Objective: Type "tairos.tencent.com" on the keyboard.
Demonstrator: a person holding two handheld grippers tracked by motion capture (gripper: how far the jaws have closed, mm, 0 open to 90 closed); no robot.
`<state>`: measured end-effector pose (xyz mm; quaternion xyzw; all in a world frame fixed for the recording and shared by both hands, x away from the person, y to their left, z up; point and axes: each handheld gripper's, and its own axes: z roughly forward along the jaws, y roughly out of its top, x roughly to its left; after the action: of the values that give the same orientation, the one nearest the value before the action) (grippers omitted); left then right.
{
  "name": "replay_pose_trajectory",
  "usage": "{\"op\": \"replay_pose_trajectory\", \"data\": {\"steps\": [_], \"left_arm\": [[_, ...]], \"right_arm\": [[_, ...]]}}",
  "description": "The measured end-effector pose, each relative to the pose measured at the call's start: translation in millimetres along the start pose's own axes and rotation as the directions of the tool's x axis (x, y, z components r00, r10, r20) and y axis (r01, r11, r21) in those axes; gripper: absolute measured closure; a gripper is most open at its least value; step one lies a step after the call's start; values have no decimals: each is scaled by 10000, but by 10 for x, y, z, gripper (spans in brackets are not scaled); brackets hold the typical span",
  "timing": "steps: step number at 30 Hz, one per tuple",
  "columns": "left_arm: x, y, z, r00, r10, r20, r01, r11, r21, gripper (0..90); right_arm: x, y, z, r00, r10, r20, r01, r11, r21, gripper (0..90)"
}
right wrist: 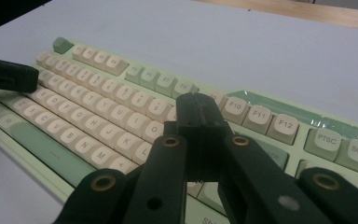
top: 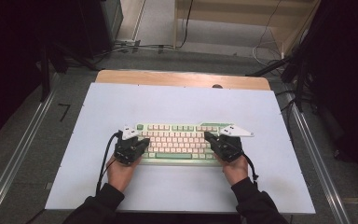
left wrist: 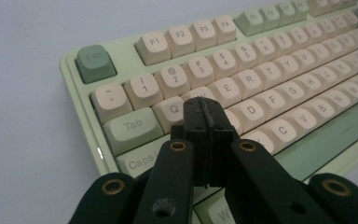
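there, keyboard lengthwise left-to-right

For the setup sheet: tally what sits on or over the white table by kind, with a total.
Keyboard: 1
Left gripper: 1, shut
Right gripper: 1, shut
White table itself not counted.
Total: 3
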<state>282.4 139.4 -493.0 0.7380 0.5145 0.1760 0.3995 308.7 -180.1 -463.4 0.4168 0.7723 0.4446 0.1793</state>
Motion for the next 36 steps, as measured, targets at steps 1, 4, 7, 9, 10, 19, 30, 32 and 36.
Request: {"op": "replay_pose_trajectory", "data": {"steps": [1,4,7,9,10,19,30,32,36], "left_arm": [[-4,1,0,10000,-1,-8,1,10000,4,900],[-12,5,-19,10000,6,59,-6,10000,-59,900],[-13,31,-64,9999,-95,142,101,9991,-413,900],[-13,45,-86,9997,-150,180,159,9985,-522,900],[-12,47,-93,9995,-187,239,200,9982,-561,900],[-22,63,-129,9991,-225,368,253,9966,-788,900],[-40,69,-135,9985,-213,496,256,9957,-885,900],[-42,70,-134,9985,-164,514,209,9959,-875,900],[-56,69,-124,9987,-134,496,176,9962,-856,900]], "right_arm": [[-1,0,0,10000,-23,-3,23,10000,-15,872],[0,1,-3,10000,-14,6,14,10000,-19,872],[-3,3,-6,10000,-16,-3,16,10000,-38,873],[-4,3,-5,10000,-19,-7,19,10000,-33,873],[-3,2,-5,10000,-18,-8,18,10000,-32,873],[6,5,-6,10000,-49,-27,49,10000,-43,873],[23,9,-1,9999,-58,-84,58,10000,-23,873],[27,11,0,9999,-77,-87,77,10000,-23,873],[42,12,5,9999,-84,-125,84,10000,-11,873]]}}
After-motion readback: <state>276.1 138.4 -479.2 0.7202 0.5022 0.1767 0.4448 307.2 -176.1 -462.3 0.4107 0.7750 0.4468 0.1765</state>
